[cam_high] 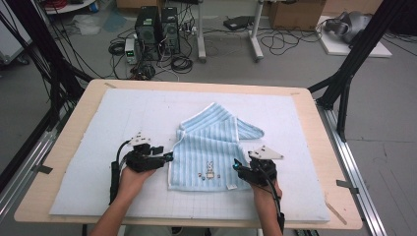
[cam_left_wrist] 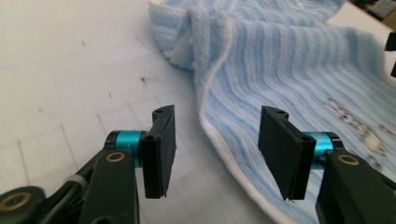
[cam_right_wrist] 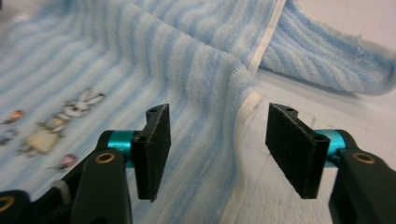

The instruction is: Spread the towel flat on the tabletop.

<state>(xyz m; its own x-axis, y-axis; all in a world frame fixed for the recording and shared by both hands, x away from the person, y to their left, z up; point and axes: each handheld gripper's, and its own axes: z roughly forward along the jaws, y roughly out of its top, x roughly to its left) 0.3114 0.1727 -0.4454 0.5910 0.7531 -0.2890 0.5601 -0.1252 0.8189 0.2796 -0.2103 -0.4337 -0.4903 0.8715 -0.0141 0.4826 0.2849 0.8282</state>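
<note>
A light blue striped towel (cam_high: 209,147) with a white hem and a small rabbit picture lies partly folded in the middle of the table. My left gripper (cam_high: 170,157) rests at the towel's left edge, jaws open, with the white hem (cam_left_wrist: 219,140) running between them. My right gripper (cam_high: 235,165) sits at the towel's right edge, also open, with the towel's folded edge (cam_right_wrist: 238,100) between its pads and nothing clamped. The rabbit picture (cam_right_wrist: 70,112) lies to the left of the right gripper's jaws.
A pale blue mat (cam_high: 98,142) covers the wooden table (cam_high: 314,118). Black frame posts (cam_high: 354,54) stand at the far corners. Computer towers (cam_high: 157,29) and cables lie on the floor beyond the table.
</note>
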